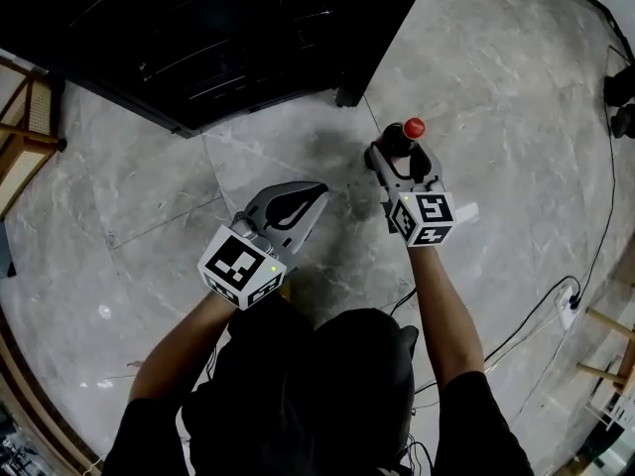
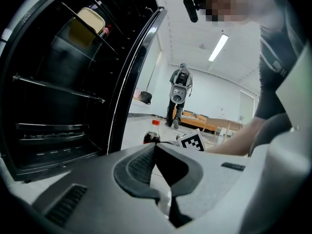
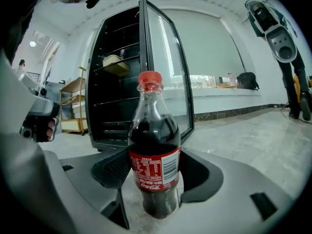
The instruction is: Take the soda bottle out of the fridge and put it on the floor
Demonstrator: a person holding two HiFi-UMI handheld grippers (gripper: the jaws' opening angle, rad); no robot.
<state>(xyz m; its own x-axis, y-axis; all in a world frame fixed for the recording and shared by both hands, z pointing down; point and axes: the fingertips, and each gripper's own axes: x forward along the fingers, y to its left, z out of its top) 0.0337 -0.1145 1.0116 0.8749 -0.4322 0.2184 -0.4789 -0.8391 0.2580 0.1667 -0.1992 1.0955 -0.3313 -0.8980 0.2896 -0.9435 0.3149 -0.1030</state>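
Between the jaws of the right gripper [image 3: 155, 156] stands a clear plastic soda bottle [image 3: 154, 145] of dark cola with a red cap and a red label. Its base appears to rest on the grey marbled stone floor [image 3: 243, 130]. Both pads press against its sides at label height, so the jaws pinch it.

Beyond those jaws and slightly to their left, the right gripper view shows the tall black fridge [image 3: 117, 82]. Its glass door [image 3: 168, 67] is swung open, and a yellowish container [image 3: 115, 62] sits high up inside.

The head view gives none of that interior. From above it shows only the fridge's dark front, the bottle's red cap ahead of the right gripper's white marker cube [image 1: 427, 216], and the left gripper [image 1: 317, 192], held apart from the bottle on its left.

The left gripper view shows that gripper's jaw tips pressed together with nothing between them. Just past the tips are the bottle's cap and shoulder, with the marker cube just right of them. A grey upright machine [image 2: 180, 89] stands farther off. Left of the jaws run the fridge's wire shelves [image 2: 58, 89].
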